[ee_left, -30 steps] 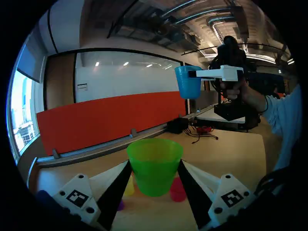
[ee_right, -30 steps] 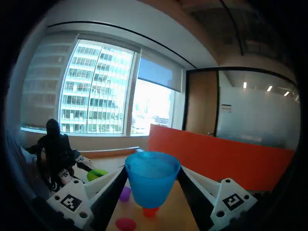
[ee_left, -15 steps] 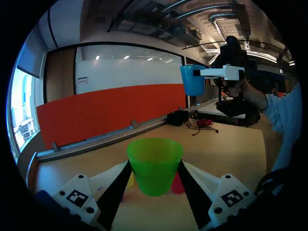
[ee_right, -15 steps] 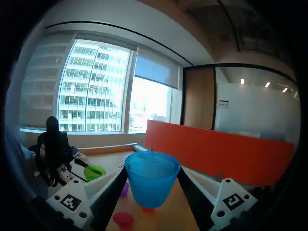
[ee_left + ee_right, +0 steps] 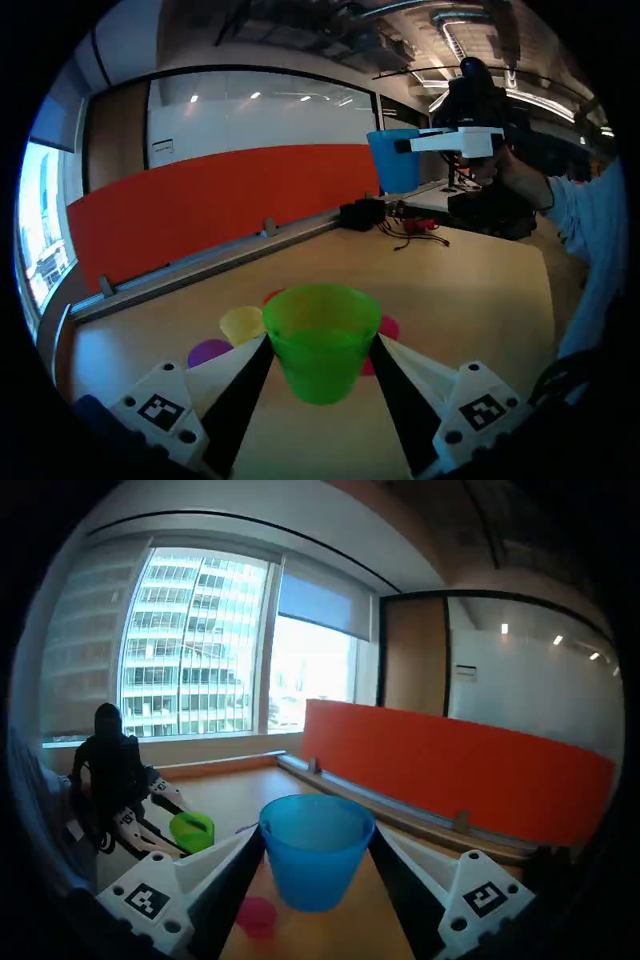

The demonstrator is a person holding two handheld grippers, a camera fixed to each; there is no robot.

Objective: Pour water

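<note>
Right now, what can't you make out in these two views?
- Water level in the blue cup: right gripper view, no clear surface visible inside the rim.
- Contents of the green cup: left gripper view, its own wall hides them.
- Pink cup: left gripper view, mostly behind the green cup and the left tongs.

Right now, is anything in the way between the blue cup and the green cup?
Nothing visible. The blue cup hangs in open air, well apart from the green cup. The small yellow cup sits low on the table by the green cup, not between them.
</note>
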